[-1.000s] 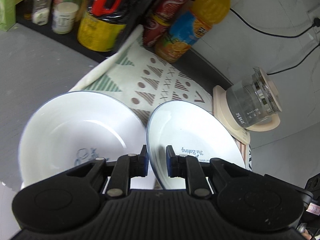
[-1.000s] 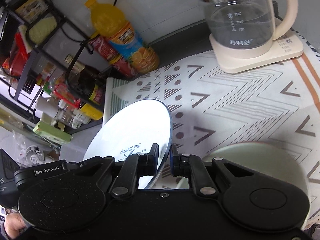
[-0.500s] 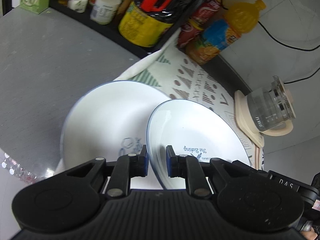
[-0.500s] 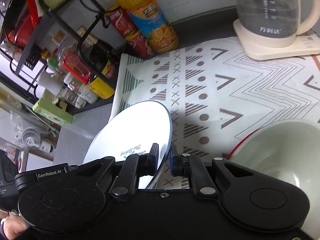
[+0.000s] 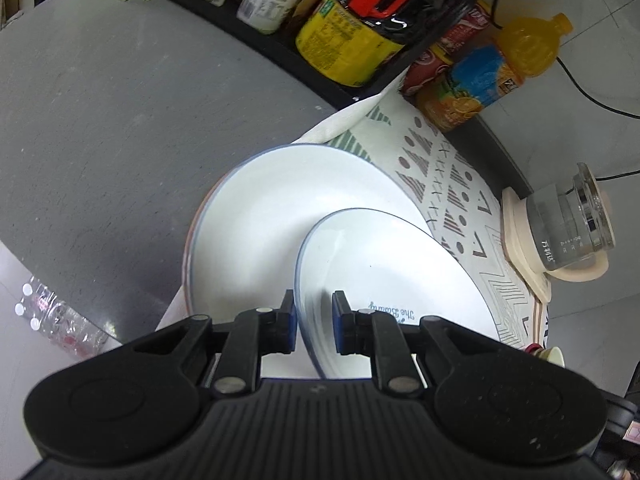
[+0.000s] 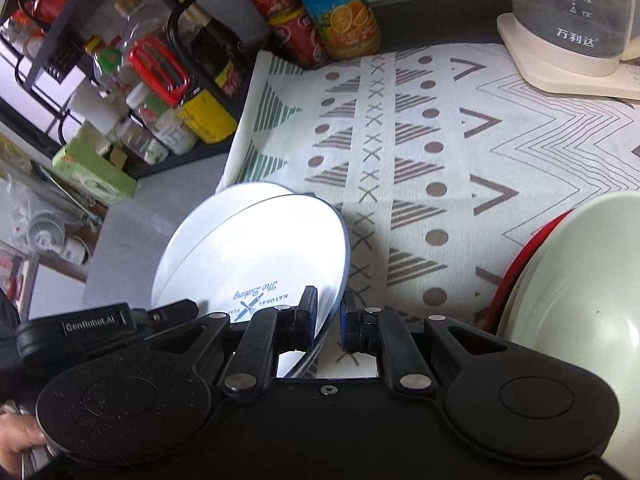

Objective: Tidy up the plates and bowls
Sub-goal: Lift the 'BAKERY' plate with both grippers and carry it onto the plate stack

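Note:
A white blue-rimmed plate (image 5: 384, 268) with printed lettering is held by both grippers, one on each side of its rim. My left gripper (image 5: 314, 322) is shut on its left edge. My right gripper (image 6: 329, 320) is shut on its right edge; the plate (image 6: 264, 252) shows tilted there. It hangs just above a second white plate (image 5: 288, 216) that lies on the patterned cloth (image 5: 444, 168) at the counter's left end. That lower plate (image 6: 200, 220) peeks out behind the held one in the right wrist view.
A pale green bowl (image 6: 580, 304) with a red bowl under it sits at the right. A glass kettle (image 6: 576, 20) on its base stands at the back right. An orange juice bottle (image 5: 492, 68), red cans and a rack of sauce bottles (image 5: 352, 32) line the back.
Both grippers carried the lettered plate left over the second plate, so it now overlaps it. The green bowl has slid to the right edge of the right wrist view.

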A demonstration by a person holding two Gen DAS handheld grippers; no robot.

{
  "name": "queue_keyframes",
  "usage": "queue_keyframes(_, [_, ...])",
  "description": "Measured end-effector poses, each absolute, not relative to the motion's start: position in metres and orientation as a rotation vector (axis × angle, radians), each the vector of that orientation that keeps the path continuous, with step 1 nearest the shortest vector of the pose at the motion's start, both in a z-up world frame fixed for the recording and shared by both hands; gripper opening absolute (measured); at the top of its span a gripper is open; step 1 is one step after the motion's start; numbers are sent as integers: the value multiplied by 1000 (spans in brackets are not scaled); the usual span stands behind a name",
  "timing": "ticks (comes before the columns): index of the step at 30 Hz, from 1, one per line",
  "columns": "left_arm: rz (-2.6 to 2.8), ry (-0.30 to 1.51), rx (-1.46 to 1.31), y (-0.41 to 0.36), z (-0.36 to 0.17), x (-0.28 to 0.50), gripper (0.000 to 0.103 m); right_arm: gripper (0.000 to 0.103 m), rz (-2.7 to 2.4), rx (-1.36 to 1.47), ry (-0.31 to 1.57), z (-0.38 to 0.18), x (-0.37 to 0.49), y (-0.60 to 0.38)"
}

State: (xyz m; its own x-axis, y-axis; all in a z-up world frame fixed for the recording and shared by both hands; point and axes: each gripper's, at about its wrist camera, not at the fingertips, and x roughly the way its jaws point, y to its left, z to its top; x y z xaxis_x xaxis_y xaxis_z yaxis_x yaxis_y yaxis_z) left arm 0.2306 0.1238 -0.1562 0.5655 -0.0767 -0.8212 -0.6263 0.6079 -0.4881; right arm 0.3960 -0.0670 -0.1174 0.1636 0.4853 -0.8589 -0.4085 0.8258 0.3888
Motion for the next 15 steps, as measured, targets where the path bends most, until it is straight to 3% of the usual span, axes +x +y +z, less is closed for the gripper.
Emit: queue_keyframes(15, [416, 971, -860, 128, -168, 225, 15, 11, 622, -4, 1249, -128, 378, -51])
